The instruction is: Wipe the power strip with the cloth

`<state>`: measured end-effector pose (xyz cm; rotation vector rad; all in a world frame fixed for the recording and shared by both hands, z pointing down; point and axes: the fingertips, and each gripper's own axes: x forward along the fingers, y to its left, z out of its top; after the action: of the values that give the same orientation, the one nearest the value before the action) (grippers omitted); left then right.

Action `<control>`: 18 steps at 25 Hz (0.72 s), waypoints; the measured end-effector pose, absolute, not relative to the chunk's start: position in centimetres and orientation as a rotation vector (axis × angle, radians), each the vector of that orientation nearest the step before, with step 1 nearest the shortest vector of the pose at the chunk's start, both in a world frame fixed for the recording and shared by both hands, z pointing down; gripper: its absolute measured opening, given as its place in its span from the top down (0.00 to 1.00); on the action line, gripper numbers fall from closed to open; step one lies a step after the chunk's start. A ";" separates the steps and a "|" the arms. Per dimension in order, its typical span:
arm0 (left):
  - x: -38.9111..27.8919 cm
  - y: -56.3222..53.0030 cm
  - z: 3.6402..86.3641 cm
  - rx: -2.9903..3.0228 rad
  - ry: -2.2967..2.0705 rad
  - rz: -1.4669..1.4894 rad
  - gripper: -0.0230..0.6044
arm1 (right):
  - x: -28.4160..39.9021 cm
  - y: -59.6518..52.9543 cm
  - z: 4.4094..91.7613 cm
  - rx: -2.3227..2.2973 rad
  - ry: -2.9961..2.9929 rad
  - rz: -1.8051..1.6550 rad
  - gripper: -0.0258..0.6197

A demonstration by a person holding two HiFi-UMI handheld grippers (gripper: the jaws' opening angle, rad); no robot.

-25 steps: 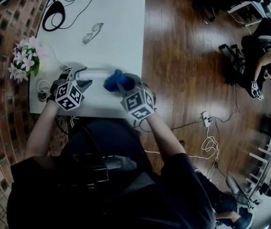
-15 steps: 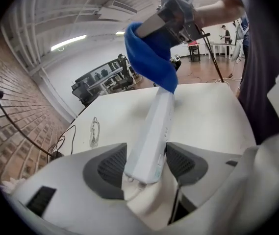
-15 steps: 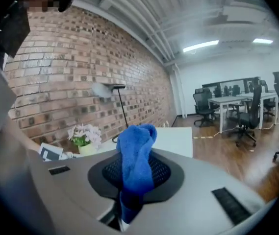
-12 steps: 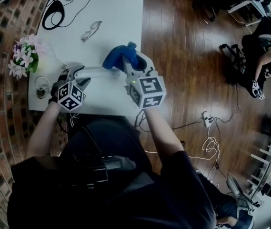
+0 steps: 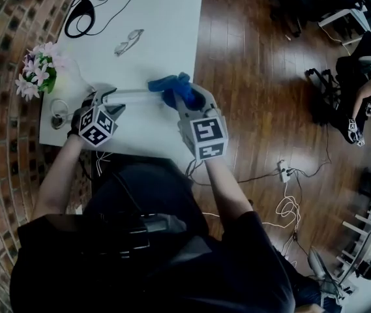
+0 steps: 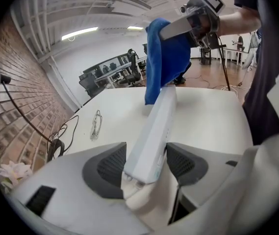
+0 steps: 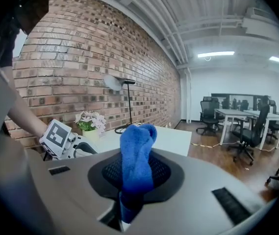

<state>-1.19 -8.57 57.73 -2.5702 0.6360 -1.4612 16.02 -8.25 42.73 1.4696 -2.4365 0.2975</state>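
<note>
**Power strip (image 5: 133, 95) lying across the near part of the white table (image 5: 165, 18), held at one end and met by the cloth (image 5: 172, 87) at the other.**

The strip is running from the left gripper (image 5: 110, 100) towards the table's right edge. In the left gripper view its near end, with the cord coming out, is sitting between the two pads, which are standing wide and gripping its sides. The blue cloth is hanging bunched over the strip's far end. The right gripper (image 5: 185, 100) is pinching it, and the right gripper view shows the jaws drawn narrow on the cloth, a fold rising up between them. Farther off on the table, a pair of glasses (image 5: 128, 42) is lying near the middle, a black cable (image 5: 81, 8) is coiling at the far left corner, and a bunch of flowers (image 5: 36, 74) is standing at the left edge beside the brick wall (image 7: 80, 58).
</note>
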 end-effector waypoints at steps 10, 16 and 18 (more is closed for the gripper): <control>-0.8 -8.5 57.3 -2.624 0.698 -1.497 0.53 | 12.9 -7.9 48.4 1.188 -2.348 0.341 0.88; -0.9 -8.4 57.5 -2.625 0.707 -1.499 0.53 | 9.8 -7.7 51.7 1.126 -2.294 0.392 0.88; -1.0 -8.3 57.4 -2.644 0.698 -1.484 0.53 | 9.3 -7.7 52.3 1.126 -2.284 0.404 0.88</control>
<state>-0.99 -8.32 57.45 -2.6435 0.6979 -1.4842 9.26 -7.66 52.25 1.1260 -2.2837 0.4039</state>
